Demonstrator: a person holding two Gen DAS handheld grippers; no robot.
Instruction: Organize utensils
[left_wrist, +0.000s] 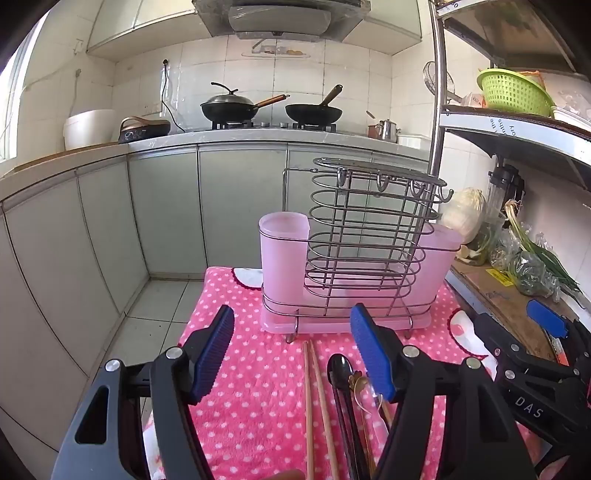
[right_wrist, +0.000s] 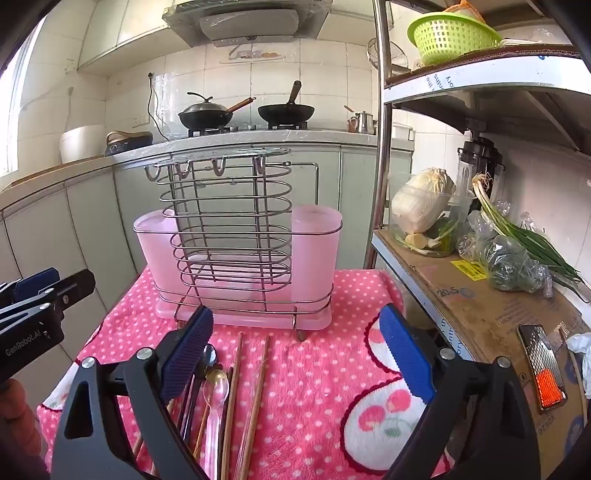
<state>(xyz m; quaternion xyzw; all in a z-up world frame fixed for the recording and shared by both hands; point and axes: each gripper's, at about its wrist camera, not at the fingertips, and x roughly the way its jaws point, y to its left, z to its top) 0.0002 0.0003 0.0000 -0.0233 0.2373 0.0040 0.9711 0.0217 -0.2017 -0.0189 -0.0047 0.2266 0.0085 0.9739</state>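
Note:
A wire utensil rack (left_wrist: 369, 236) with pink plastic cups (left_wrist: 284, 258) stands on the pink dotted towel (left_wrist: 251, 369); it also shows in the right wrist view (right_wrist: 229, 236). Wooden chopsticks (left_wrist: 317, 402) and a black spoon (left_wrist: 340, 373) lie on the towel in front of it. In the right wrist view the chopsticks (right_wrist: 255, 398), a gold spoon (right_wrist: 216, 376) and a clear pink spoon (right_wrist: 214, 410) lie in a pile. My left gripper (left_wrist: 291, 343) is open and empty above them. My right gripper (right_wrist: 295, 339) is open and empty; it also shows in the left wrist view (left_wrist: 543, 325).
A metal shelf on the right holds a cardboard sheet (right_wrist: 491, 310), cabbage (right_wrist: 421, 203), scallions (right_wrist: 524, 236), a grater (right_wrist: 543, 365) and a green basket (right_wrist: 450, 33). Kitchen cabinets (left_wrist: 166, 214) and a stove with woks (left_wrist: 229, 107) stand behind. Tiled floor (left_wrist: 159, 310) lies left of the table.

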